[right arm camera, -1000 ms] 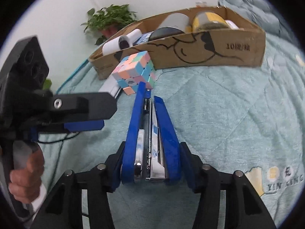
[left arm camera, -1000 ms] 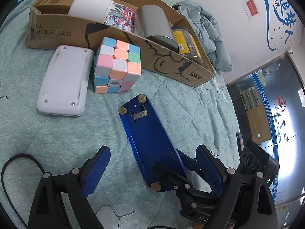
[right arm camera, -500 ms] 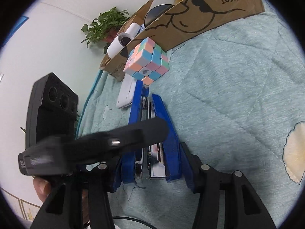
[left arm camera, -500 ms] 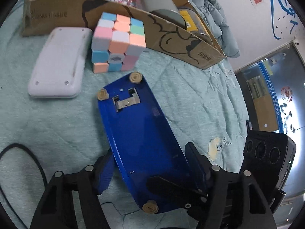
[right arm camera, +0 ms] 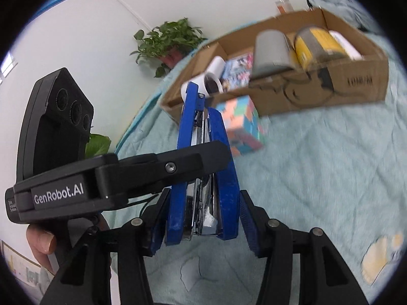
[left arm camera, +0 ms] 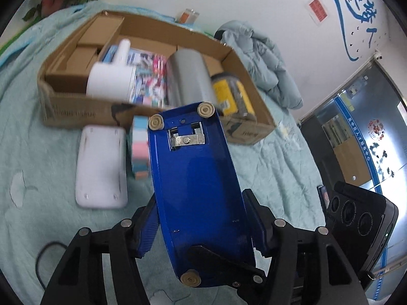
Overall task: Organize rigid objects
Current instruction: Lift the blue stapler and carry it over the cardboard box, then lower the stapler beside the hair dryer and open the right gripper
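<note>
Left wrist view: the blue stapler (left arm camera: 195,193) is squeezed between both grippers' jaws, lifted so it can be carried to the cardboard box (left arm camera: 244,124) ahead.

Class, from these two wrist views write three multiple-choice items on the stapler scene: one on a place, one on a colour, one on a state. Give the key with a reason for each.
1. Where does the white device lie?
A. inside the cardboard box
B. on the bedspread in front of the box, beside the puzzle cube
C. on top of the jacket

2. What colour is the stapler?
A. red
B. silver
C. blue

3. How is the stapler held?
A. gripped by both grippers at once
B. lying free on the bedspread
C. gripped by the left gripper alone

Key:
1 B, it rests on the bedspread next to the puzzle cube, outside the cardboard box.
2 C, its whole underside shows blue.
3 A, the left gripper and the right gripper each have their jaws closed on its sides.
</note>
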Demonstrator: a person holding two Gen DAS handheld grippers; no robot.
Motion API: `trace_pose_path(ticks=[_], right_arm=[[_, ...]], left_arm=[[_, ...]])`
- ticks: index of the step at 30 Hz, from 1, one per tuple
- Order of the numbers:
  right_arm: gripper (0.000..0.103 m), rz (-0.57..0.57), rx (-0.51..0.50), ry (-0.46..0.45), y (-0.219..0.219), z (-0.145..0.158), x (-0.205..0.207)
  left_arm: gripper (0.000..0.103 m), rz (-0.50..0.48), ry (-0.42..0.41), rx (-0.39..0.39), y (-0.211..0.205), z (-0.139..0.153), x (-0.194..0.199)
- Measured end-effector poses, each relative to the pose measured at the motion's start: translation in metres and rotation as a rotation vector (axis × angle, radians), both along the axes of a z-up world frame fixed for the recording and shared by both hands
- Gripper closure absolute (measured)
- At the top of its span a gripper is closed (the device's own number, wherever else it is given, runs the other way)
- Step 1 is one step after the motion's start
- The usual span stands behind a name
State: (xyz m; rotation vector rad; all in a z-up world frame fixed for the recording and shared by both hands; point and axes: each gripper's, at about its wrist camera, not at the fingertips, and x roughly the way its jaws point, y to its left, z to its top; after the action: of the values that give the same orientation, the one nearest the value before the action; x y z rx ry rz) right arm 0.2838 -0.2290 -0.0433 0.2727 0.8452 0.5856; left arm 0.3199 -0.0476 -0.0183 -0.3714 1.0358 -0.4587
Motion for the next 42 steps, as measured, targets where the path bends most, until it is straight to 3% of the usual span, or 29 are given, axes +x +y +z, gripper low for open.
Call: trace_pose_path(ticks=[9, 14, 25, 31, 33, 34, 37, 38, 42], right_arm=[[0.052, 0.004, -0.026, -0.081, 0.027, 0.034, 0.04], [0.053, 0.002, -0.044, -0.089, 0.034, 0.042, 0.068], [0.055, -0.054, -0.051, -0.002, 0.036, 0.04, 0.143], [0.055, -0.1, -0.094, 0.025, 0.04, 0.035, 0.156], [0.054, -0.092, -0.09, -0.003, 0.04, 0.037, 0.15], [0.052, -0.097, -0.097, -0.032, 0.04, 0.04, 0.144], [0.022, -0.14, -0.104, -0.103, 0.031, 0.046, 0.129], [0.021, -0.162, -0.105, -0.121, 0.025, 0.046, 0.122], [0.021, -0.215, -0.164, -0.127, 0.015, 0.039, 0.113]], left_arm=[[0.046, 0.007, -0.102, 0.007, 0.024, 0.045, 0.049], [0.046, 0.0, -0.094, 0.011, 0.028, 0.053, 0.093], [0.046, -0.017, -0.016, 0.028, 0.036, 0.036, 0.189], [0.046, -0.05, 0.039, 0.075, 0.027, 0.014, 0.215], [0.045, -0.034, 0.033, 0.097, 0.026, 0.01, 0.216], [0.041, -0.022, 0.009, 0.097, 0.028, 0.011, 0.215], [0.022, 0.001, -0.056, 0.051, 0.038, 0.022, 0.204], [0.017, 0.007, -0.067, 0.044, 0.041, 0.025, 0.2], [0.015, 0.036, -0.128, 0.058, 0.051, 0.036, 0.181]])
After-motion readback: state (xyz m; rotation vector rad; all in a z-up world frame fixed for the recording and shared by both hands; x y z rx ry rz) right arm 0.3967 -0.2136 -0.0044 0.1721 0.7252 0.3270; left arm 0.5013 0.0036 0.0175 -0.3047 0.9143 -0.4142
